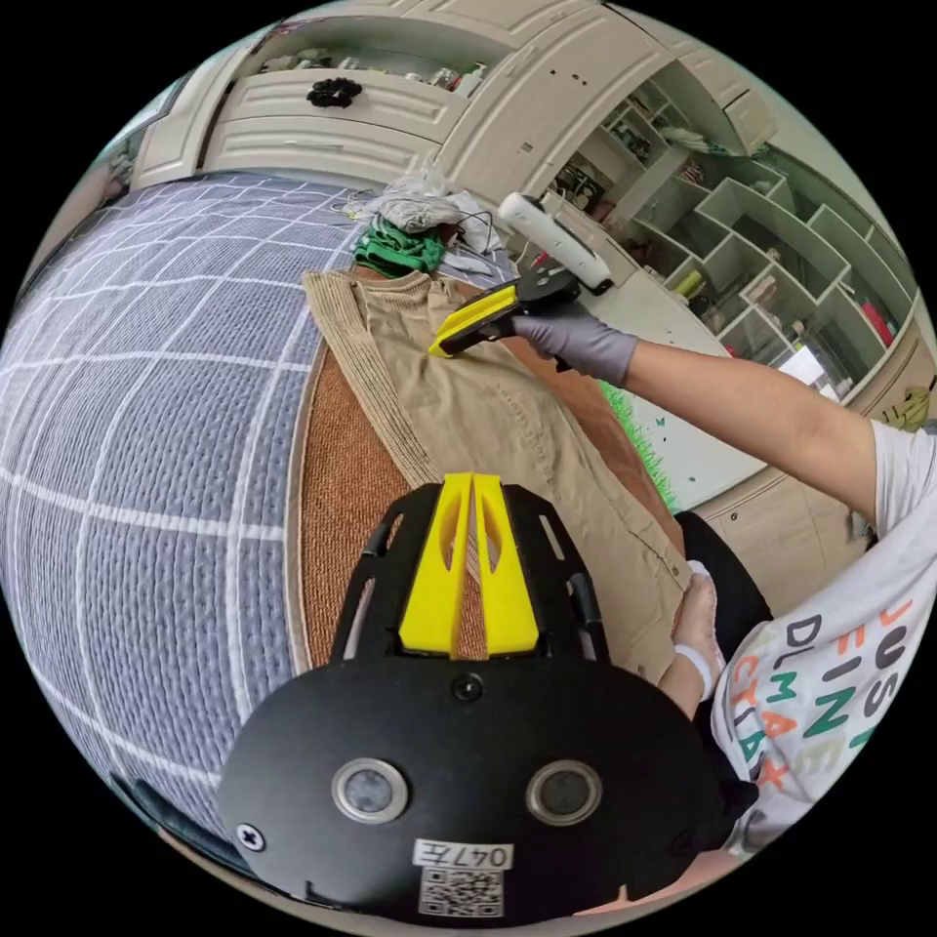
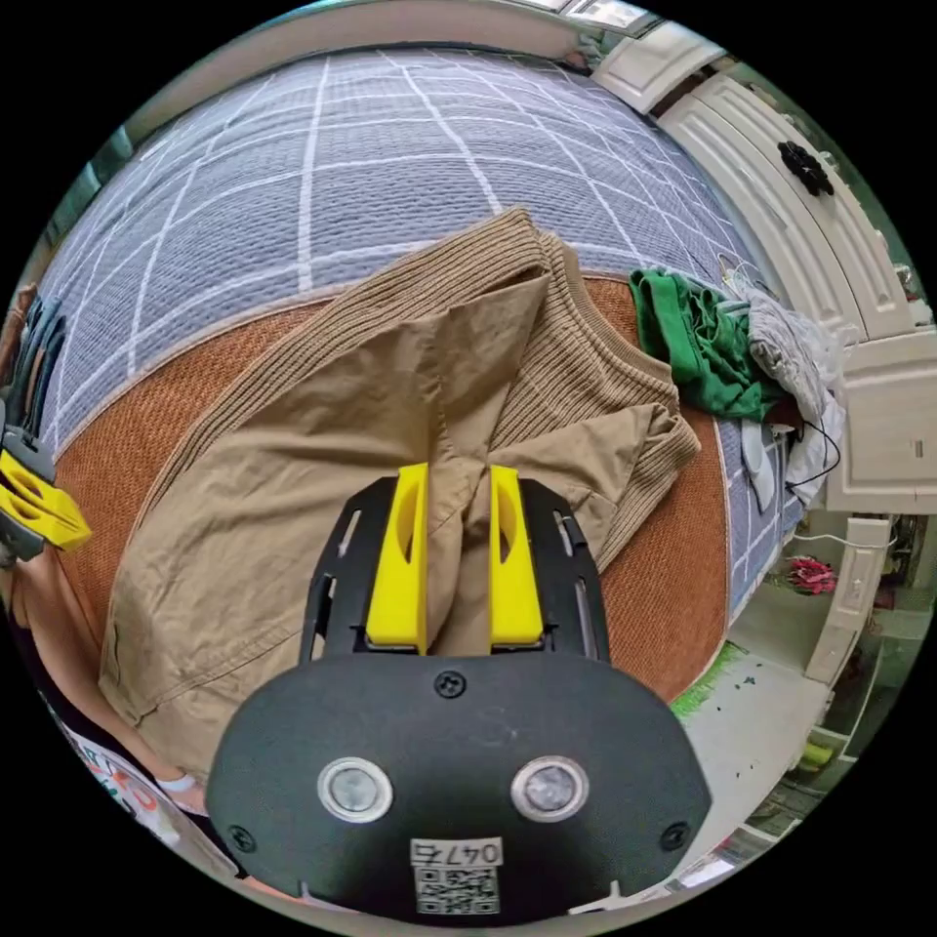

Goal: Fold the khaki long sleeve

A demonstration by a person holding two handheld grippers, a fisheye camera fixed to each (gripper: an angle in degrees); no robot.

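The khaki long sleeve (image 2: 322,429) lies spread on a round orange-brown mat (image 2: 664,586) that sits on the grey checked quilt (image 2: 322,146). Its ribbed hem and cuffs run along the 11 o'clock edge in the right gripper view.

The right gripper (image 2: 457,478) has its 2 yellow jaws part closed around a raised ridge of the khaki cloth, pinched between them near the garment's middle. In the left gripper view it shows at 12 o'clock (image 1: 439,346), held in a gloved hand (image 1: 576,337).

The left gripper (image 1: 472,480) has its jaws drawn nearly together over the shirt's near edge; whether cloth sits between them I cannot tell.

The fabric looks light, soft and limp, creasing wherever it is lifted, so it should drape rather than hold shape. The thicker ribbed edges look like the surest grip.

A green garment (image 2: 698,342) lies bunched at 2 o'clock.
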